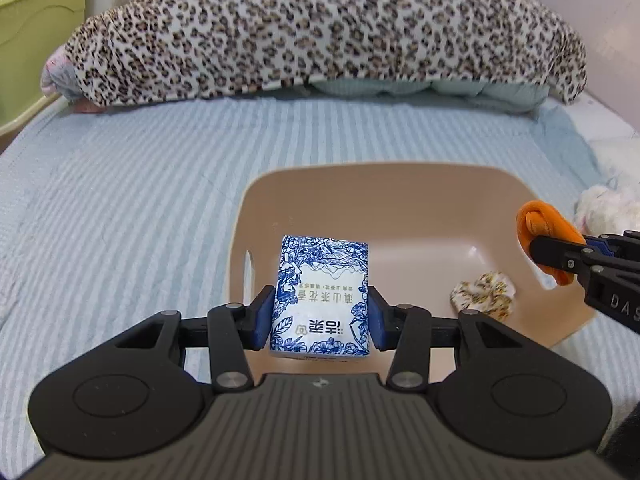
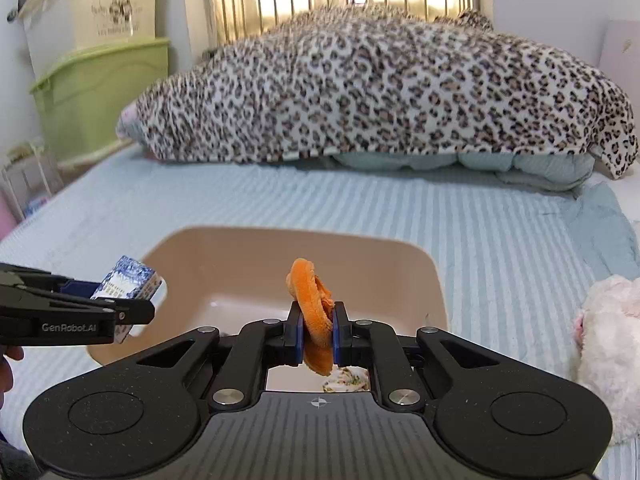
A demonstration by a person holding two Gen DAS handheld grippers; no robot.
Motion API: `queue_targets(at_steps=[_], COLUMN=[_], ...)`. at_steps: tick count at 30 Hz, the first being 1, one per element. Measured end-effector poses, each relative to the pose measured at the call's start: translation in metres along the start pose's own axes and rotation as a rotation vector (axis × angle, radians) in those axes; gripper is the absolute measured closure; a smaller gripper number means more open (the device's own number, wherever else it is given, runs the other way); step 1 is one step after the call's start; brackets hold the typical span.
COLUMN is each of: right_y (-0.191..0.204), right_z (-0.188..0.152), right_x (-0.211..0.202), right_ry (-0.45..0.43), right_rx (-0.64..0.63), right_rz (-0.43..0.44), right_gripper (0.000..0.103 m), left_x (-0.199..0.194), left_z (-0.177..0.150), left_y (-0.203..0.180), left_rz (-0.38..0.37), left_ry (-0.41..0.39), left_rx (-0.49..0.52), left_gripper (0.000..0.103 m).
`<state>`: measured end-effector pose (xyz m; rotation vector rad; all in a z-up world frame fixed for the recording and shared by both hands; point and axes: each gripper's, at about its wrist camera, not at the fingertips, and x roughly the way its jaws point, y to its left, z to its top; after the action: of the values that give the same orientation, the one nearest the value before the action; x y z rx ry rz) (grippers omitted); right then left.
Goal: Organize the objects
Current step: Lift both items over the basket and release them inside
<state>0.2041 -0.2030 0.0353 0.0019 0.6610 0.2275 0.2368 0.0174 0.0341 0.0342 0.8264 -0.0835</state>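
Sitting between left fingers (image 1: 262,316): tissue pack (image 1: 320,300).

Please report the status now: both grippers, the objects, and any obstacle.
Left hand-held gripper shut on tissue pack, above beige bin. Right hand-held gripper shut on orange scrunchie, above bin. Floral scrunchie already inside. No obstacle seen.

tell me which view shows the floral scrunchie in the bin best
The left wrist view: the floral scrunchie lies in plain sight on the floor of the beige bin, near its right side. The right wrist view shows only a sliver of it under the right hand-held gripper, which is holding the orange scrunchie.
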Motion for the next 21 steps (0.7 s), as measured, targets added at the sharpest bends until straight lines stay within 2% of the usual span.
queue_targets(at_steps=[6, 12, 14, 15, 17, 18, 21], right_y=[0.002, 0.005, 0.004, 0.004, 0.002, 0.001, 0.001], right_z=[-0.011, -0.020, -0.020, -0.020, -0.017, -0.016, -0.008], right_x=[0.031, 0.045, 0.043, 0.040, 0.031, 0.026, 0.010], right_ry=[0.100, 0.175, 0.174, 0.165, 0.139, 0.127, 0.092], right_rx=[-0.026, -0.063, -0.056, -0.049, -0.035, -0.033, -0.045], right_rz=[-0.024, -0.042, -0.042, -0.041, -0.033, -0.032, -0.032], right_gripper=[0.091, 0.088, 0.071, 0.069, 0.054, 0.050, 0.041], left_x=[0.030, 0.028, 0.020, 0.015, 0.003, -0.003, -0.023], left_z=[-0.006, -0.007, -0.005, -0.004, -0.001, 0.000, 0.002], left_y=[-0.002, -0.007, -0.007, -0.008, -0.009, -0.009, -0.007], left_rz=[0.026, 0.021, 0.023, 0.033, 0.055, 0.056, 0.044], left_ry=[0.075, 0.084, 0.066, 0.055, 0.033, 0.021, -0.009], left_rx=[0.014, 0.049, 0.046, 0.053, 0.068, 0.069, 0.052], left_gripper=[0.055, 0.054, 0.053, 0.048, 0.039, 0.035, 0.031])
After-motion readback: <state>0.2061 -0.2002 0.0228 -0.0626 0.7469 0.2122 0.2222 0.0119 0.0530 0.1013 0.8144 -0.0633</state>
